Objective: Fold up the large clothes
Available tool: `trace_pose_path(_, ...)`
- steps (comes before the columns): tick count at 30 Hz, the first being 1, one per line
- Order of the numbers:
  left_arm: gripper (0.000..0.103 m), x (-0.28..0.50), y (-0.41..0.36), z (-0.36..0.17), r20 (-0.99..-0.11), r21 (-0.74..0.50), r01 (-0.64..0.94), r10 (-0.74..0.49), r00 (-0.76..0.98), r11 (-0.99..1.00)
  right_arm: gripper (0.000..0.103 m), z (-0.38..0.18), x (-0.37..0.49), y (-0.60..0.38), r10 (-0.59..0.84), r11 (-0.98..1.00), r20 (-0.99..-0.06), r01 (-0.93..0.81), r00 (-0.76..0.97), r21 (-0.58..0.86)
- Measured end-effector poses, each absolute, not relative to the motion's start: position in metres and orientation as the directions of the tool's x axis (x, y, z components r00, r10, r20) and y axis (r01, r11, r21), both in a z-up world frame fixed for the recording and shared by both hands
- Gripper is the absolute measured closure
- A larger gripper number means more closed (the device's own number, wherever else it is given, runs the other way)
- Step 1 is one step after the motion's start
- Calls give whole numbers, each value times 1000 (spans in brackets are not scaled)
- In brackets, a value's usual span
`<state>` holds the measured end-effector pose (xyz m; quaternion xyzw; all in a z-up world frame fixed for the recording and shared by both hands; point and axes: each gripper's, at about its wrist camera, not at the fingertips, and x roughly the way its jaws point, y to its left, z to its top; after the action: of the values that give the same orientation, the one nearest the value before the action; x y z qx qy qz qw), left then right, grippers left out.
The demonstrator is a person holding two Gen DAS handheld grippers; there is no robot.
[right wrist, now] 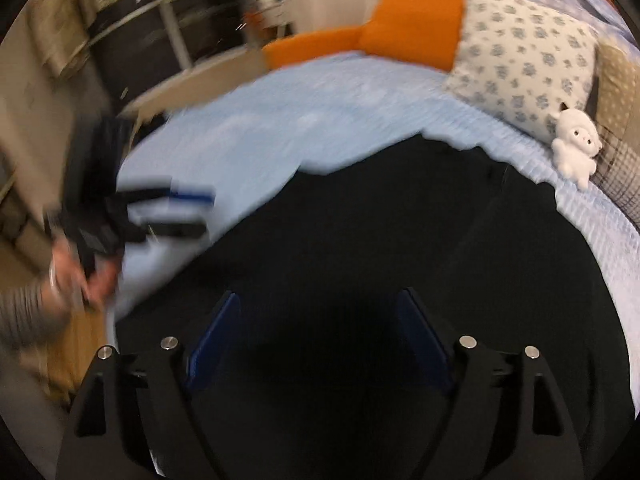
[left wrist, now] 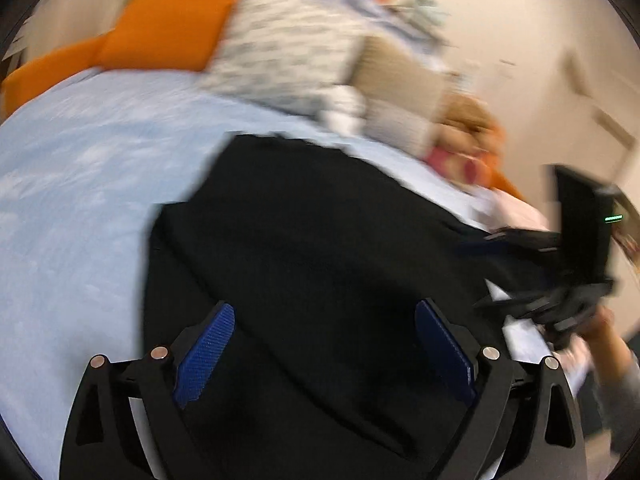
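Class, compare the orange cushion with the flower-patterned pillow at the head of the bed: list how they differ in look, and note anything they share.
The orange cushion is a single plain colour; the patterned pillow is white with small blue-grey flower prints. In the right wrist view the cushion sits further left, while the pillow sits right, beside a small white plush toy. Both rest at the far edge of the light blue bedspread, beyond the black garment.

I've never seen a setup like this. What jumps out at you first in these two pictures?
A big black garment lies spread over a pale blue bedspread, filling the middle of both views. Behind it, at the head of the bed, sit bright orange cushions, a flower-print pillow and a small white plush toy. At the bottom of each view, a gripper's blue-padded fingers stand wide open over the cloth: the left gripper and the right gripper.
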<state>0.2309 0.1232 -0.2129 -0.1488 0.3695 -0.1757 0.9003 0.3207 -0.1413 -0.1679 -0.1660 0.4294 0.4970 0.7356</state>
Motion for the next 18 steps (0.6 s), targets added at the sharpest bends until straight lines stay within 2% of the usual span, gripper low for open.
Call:
trace_pose_path(1, 10, 217, 108, -214, -604, -393, 249, -453, 656, 885, 32, -179, 311, -145, 570, 449, -813, -874, 117, 189)
trace_pose_path(3, 10, 203, 86, -222, -609, -359, 288, -456, 649, 888, 36, -199, 299, -149, 541, 448, -836, -873, 93, 193)
trace_pose_path(4, 13, 200, 77, -230, -626, -339, 298, -450, 637, 892, 38, -209, 296, -150, 538, 447, -839, -872, 82, 202)
trace_pose_path(5, 22, 200, 69, -239, -647, -332, 293, -443, 621, 897, 43, -217, 296, -149, 534, 447, -843, -869, 70, 211)
trace_pose_path(9, 30, 208, 60, -270, -671, -435, 264, -506, 542, 861, 44, -240, 301, -143, 500, 453, -864, -867, 56, 206)
trace_pose_path(12, 45, 212, 57, -289, -689, -478, 244, -533, 491, 844, 54, -242, 305, -143, 514, 441, -857, -865, 26, 239)
trace_pose_path(13, 57, 214, 55, -293, -698, -482, 242, -536, 475, 842, 62, -242, 306, -145, 520, 436, -854, -863, 13, 253)
trace_pose_path(14, 59, 213, 54, -298, -708, -484, 243, -539, 457, 841, 70, -242, 307, -144, 521, 433, -854, -863, 3, 261)
trace_pose_path(16, 61, 211, 55, -301, -710, -480, 245, -537, 456, 842, 76, -243, 305, -142, 512, 430, -859, -869, 10, 246)
trace_pose_path(17, 67, 210, 57, -300, -709, -483, 246, -540, 454, 840, 84, -241, 305, -141, 517, 427, -856, -868, 4, 254)
trace_pose_path(18, 71, 209, 59, -296, -706, -486, 250, -545, 452, 837, 86, -238, 302, -141, 524, 426, -851, -868, 9, 253)
